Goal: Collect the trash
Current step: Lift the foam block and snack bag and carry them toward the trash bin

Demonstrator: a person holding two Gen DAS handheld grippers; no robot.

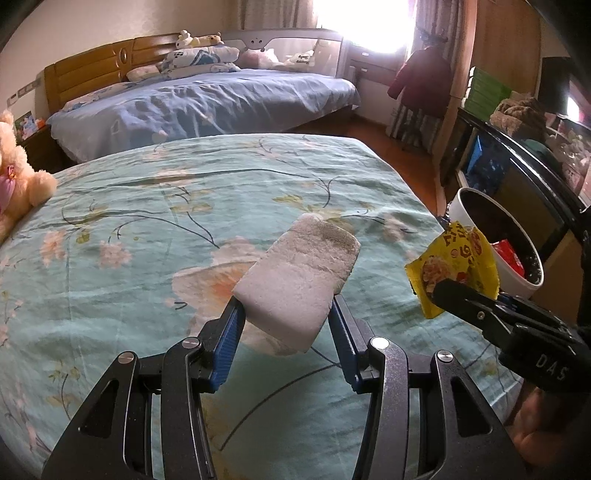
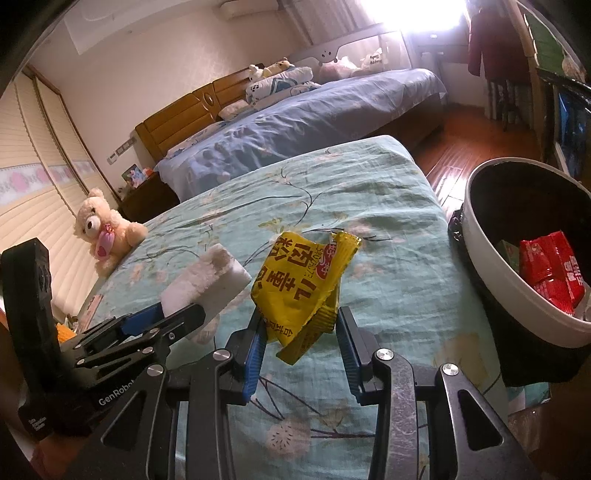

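Note:
My left gripper [image 1: 286, 314] is shut on a white foam block [image 1: 299, 280] with a dirty grey far end, and holds it above the floral bedspread [image 1: 147, 229]. In the right wrist view that foam block [image 2: 207, 284] and left gripper [image 2: 177, 314] show at the left. My right gripper [image 2: 299, 321] is shut on a crumpled yellow snack wrapper [image 2: 299, 280], which shows in the left wrist view as the yellow wrapper [image 1: 454, 266] held by the right gripper [image 1: 439, 291]. A white trash bin [image 2: 480, 236] with a dark liner stands off the bed's right edge and holds red packaging [image 2: 546, 269].
A cream teddy bear [image 2: 107, 229] sits at the bed's left side. A second bed with a blue quilt [image 1: 207, 107] lies beyond. Wooden floor [image 2: 450, 162] and dark shelving [image 1: 517, 177] lie to the right. A bright window [image 1: 365, 26] glares at the back.

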